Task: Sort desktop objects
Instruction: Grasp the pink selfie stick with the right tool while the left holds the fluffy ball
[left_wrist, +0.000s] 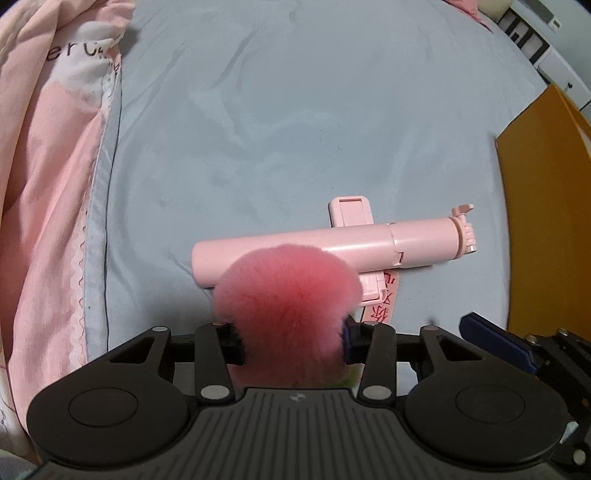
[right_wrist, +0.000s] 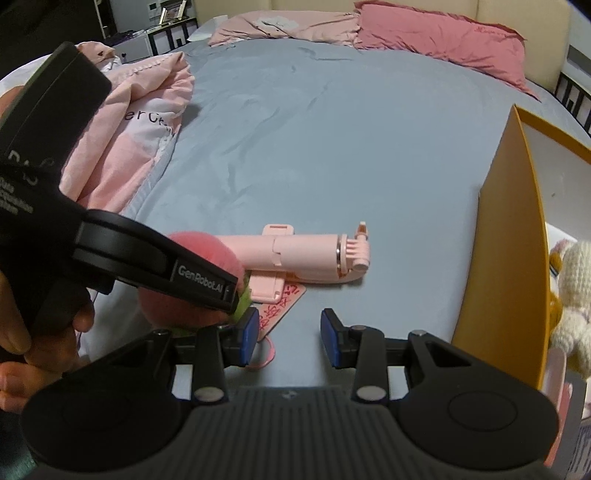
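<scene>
Pink pompom (left_wrist: 286, 299) sits between the fingers of the left gripper (left_wrist: 291, 343), fur bulging past both pads, fingers clamped on it by the look of the squeezed sides; it lies over the near end of the pink selfie stick (left_wrist: 332, 247), which rests on the grey bed sheet (left_wrist: 295, 110) just ahead of those fingers

Right gripper (right_wrist: 288, 332): fingers apart, nothing between them; bare sheet shows in the gap. Its left pad sits just beside the pompom and over a pink tag (right_wrist: 280, 302) with red characters

Risks, as I judge them:
- grip is on fluff only, so it may slide out on the lift
- a pink strap near the right fingers may tie pompom, tag and stick together, which cannot be told; if so the stick drags along
- the two grippers stand very close and could knock together
- orange box (right_wrist: 513, 240), right of the right fingers, has a tall wall to catch on
</scene>
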